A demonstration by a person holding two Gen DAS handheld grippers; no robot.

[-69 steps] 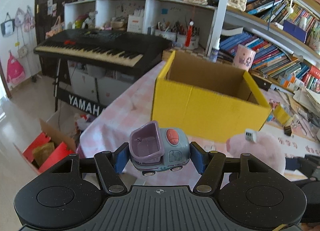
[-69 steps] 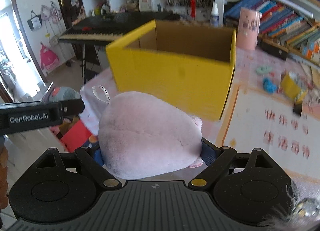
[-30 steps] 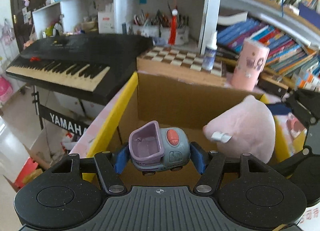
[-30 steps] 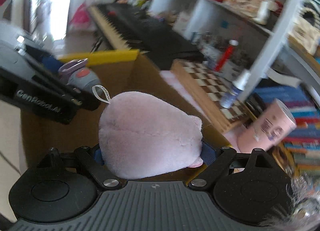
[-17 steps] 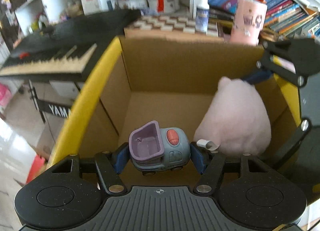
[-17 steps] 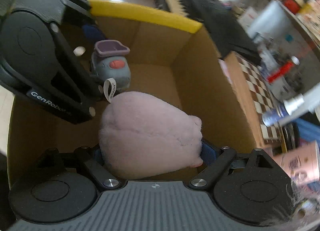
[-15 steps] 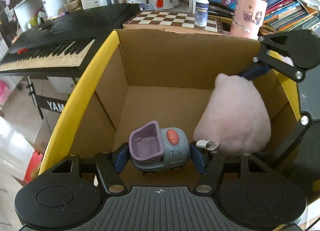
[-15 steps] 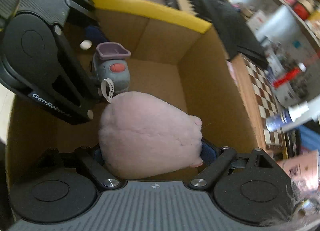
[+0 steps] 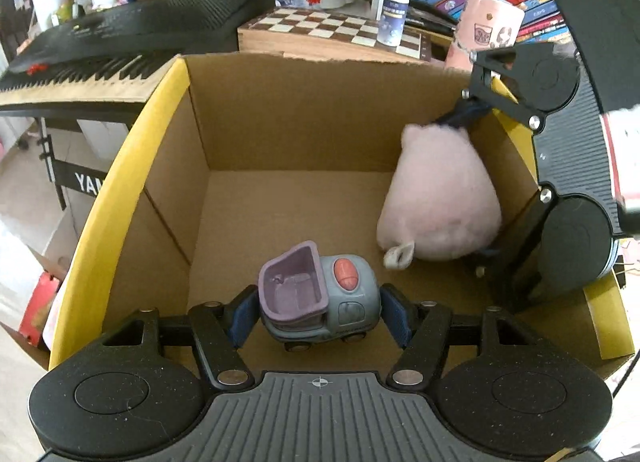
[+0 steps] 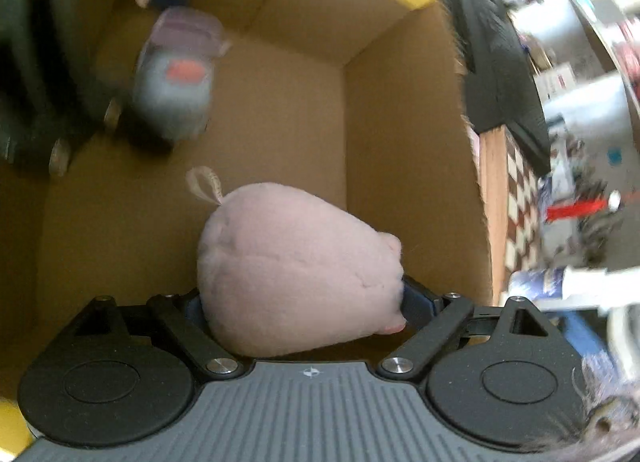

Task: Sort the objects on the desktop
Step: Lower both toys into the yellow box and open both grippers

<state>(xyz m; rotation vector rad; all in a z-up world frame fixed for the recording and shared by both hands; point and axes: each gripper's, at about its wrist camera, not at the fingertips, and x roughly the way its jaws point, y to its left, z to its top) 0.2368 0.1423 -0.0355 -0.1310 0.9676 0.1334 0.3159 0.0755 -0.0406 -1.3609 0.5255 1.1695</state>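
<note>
Toy truck [image 9: 318,296] (grey plastic, purple tipper, red dome) pinched between the blue pads of the left gripper [image 9: 318,316], low inside the yellow-rimmed cardboard box [image 9: 120,166]. Right gripper [image 10: 298,304]: fingers spread wide and opening, pads touching the round, pink plush toy [image 10: 296,274] beside the box's right wall. Only the left wrist view shows the keyboard [image 9: 120,38], chessboard [image 9: 332,28] and pink cup [image 9: 486,28] sharply; the right wrist view is blurred.

Pale pink plush toy [image 9: 438,198]; grey-blue toy car [image 9: 320,298], purple tub, red button; yellow-rimmed brown cardboard box [image 9: 132,150]; brown-and-white chequered board [image 9: 336,28].
</note>
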